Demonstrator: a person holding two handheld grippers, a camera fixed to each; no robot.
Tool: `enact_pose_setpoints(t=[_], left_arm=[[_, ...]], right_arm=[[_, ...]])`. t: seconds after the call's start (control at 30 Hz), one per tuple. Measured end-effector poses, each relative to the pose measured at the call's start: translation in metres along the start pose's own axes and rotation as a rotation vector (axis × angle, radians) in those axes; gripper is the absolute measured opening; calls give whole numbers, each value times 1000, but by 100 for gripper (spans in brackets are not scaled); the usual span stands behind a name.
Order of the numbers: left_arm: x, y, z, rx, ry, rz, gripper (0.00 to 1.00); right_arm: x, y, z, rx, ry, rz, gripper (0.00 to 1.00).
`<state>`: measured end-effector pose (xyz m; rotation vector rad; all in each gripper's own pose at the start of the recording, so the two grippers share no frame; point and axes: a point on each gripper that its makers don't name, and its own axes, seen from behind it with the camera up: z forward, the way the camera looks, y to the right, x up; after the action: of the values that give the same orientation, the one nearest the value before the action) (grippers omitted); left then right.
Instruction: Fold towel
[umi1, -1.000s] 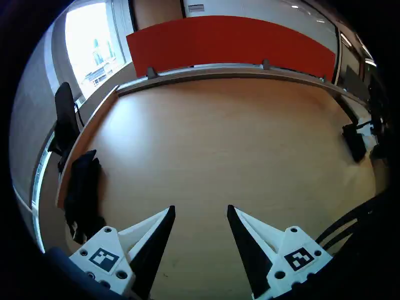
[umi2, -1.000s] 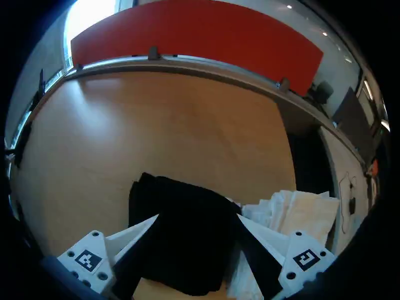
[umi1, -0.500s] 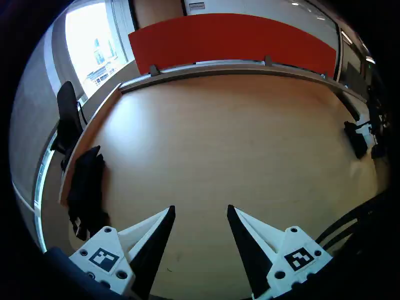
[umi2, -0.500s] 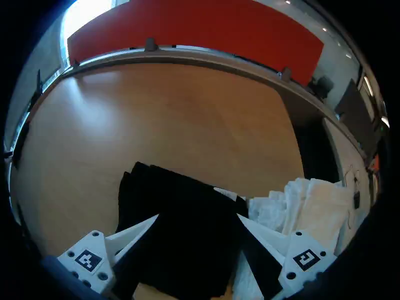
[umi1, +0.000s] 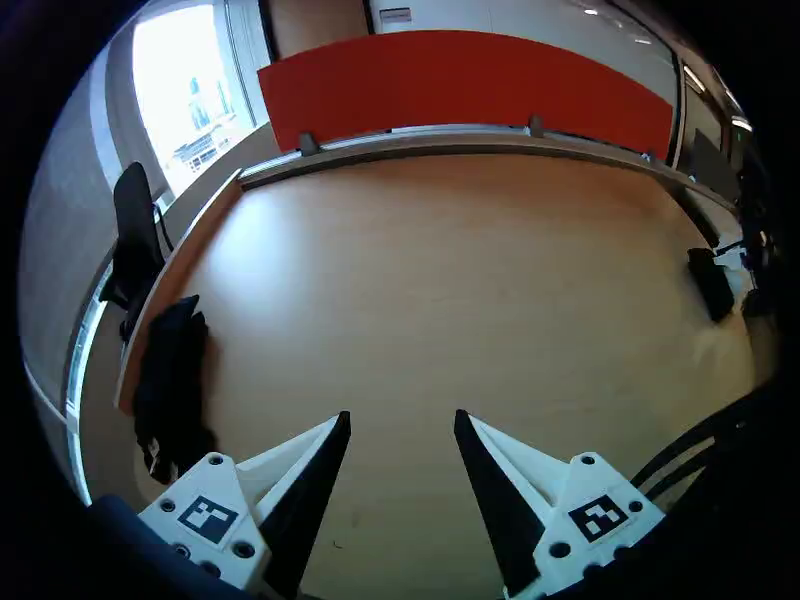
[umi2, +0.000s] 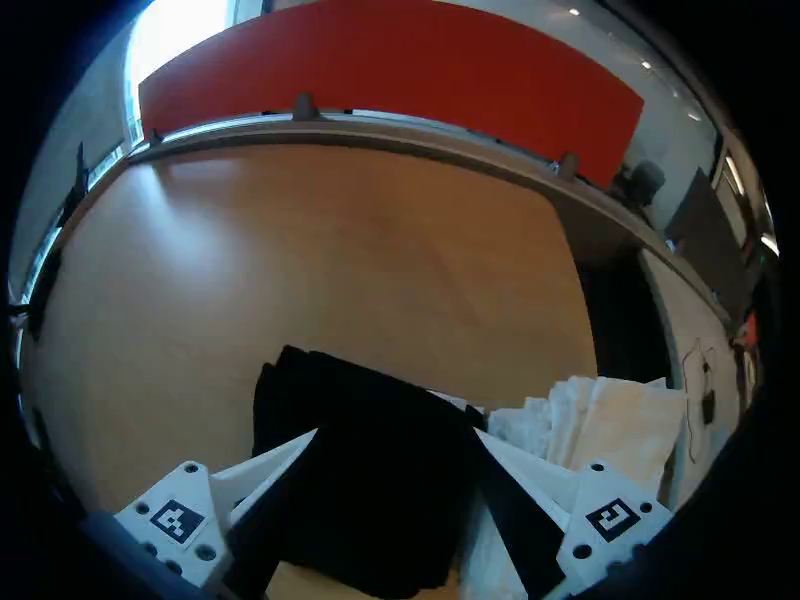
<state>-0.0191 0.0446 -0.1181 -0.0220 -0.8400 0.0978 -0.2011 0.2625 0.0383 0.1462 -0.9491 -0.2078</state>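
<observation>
Above the pale wooden desk (umi1: 450, 280), the left gripper (umi1: 400, 430) hovers with fingers apart and empty; the right gripper (umi2: 395, 450) straddles the folded black cloth towel (umi2: 370, 500), fingers wide, grip unclear; probably setting it down, so release comes next.

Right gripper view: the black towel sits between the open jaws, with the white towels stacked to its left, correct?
No. In the right gripper view the white towels lie to the right of the black towel, not its left. The black towel does sit between the right gripper's open jaws.
</observation>
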Motion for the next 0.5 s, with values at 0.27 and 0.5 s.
enact_pose_setpoints(t=[0.27, 0.5], left_arm=[[5, 1, 1, -6, 12, -7, 76], [13, 1, 2, -13, 33, -15, 76]], right_arm=[[7, -3, -12, -7, 35, 8, 100], [17, -5, -35, -29, 108, 48, 100]])
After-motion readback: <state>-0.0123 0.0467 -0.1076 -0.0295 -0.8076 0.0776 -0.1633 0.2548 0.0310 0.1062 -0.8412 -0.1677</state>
